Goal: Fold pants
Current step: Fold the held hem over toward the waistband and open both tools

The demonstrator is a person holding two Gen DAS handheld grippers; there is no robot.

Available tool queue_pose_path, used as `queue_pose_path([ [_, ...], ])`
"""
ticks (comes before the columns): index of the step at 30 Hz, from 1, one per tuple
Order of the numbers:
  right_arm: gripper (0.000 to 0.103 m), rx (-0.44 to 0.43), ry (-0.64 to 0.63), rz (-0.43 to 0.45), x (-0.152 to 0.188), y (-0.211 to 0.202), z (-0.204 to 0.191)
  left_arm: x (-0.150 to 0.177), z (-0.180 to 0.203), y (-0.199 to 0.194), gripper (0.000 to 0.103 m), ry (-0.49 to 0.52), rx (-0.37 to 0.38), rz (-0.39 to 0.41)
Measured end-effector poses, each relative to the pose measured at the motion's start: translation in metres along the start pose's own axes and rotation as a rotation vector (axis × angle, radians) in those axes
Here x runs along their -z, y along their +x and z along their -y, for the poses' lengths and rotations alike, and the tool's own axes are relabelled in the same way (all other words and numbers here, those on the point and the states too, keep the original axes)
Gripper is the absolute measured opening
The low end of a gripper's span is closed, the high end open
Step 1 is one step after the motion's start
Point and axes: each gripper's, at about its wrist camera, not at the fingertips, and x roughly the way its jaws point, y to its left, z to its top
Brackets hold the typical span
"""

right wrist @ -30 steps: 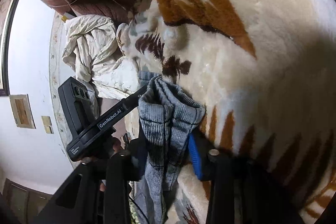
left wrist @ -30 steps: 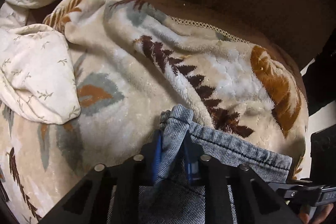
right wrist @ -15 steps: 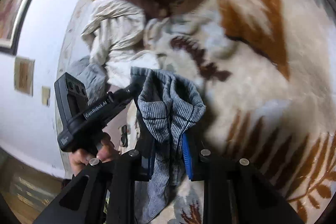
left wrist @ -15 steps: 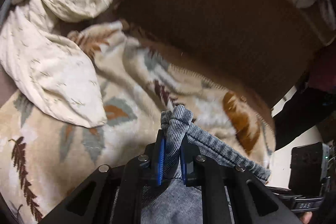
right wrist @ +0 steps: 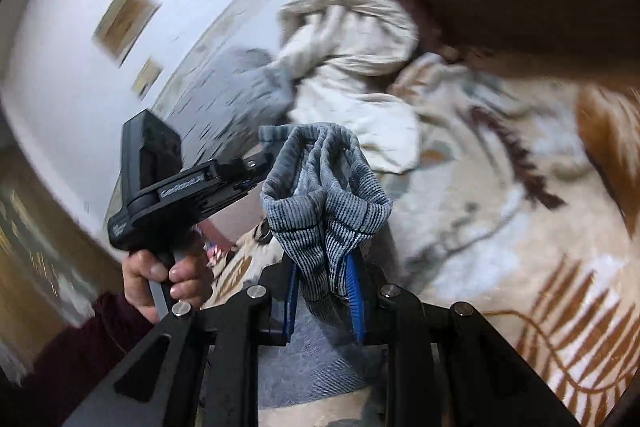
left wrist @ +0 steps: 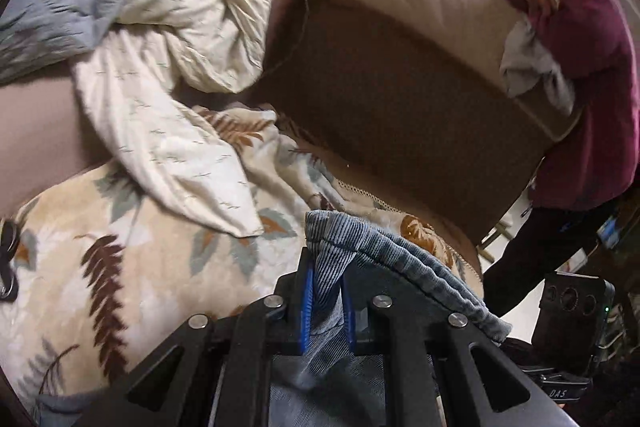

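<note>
The pants (left wrist: 384, 247) are ribbed blue-grey cloth, held between matt black plastic grippers with blue ridged pads (left wrist: 307, 303) and shiny metal pins. Lower left, the blanket (left wrist: 132, 263) looks plush and fuzzy; the cream sheet (left wrist: 180, 67) above is thin, crumpled cotton.

bed: leaf-print fleece blanket (left wrist: 132, 267), cream quilt (left wrist: 168, 75) bunched up
headboard (left wrist: 400, 95): brown
wall (right wrist: 68, 75): white, framed pictures (right wrist: 124, 23)
</note>
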Motion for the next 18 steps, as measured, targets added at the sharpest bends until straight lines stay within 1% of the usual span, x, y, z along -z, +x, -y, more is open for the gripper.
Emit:
queue_pose_path([
  [3,0.023,-0.017,-0.089,-0.038,0.011,0.009,-0.023,0.015,-0.018,-0.024,0.013,-0.015,0.007,0.02],
  [8,0.023,-0.028,-0.222,-0.139,0.04,0.031,-0.057,0.046,-0.047,-0.046,0.013,-0.049,0.015,0.017],
  [10,0.023,-0.036,-0.274,-0.188,0.053,0.042,-0.07,0.06,-0.063,-0.053,0.016,-0.074,0.013,0.004],
  [15,0.023,-0.028,-0.359,-0.334,0.086,0.073,-0.086,0.099,-0.099,-0.064,0.022,-0.15,-0.048,-0.028],
  [18,0.026,-0.003,-0.398,-0.431,0.107,0.091,-0.088,0.121,-0.123,-0.074,0.025,-0.233,-0.13,-0.012],
])
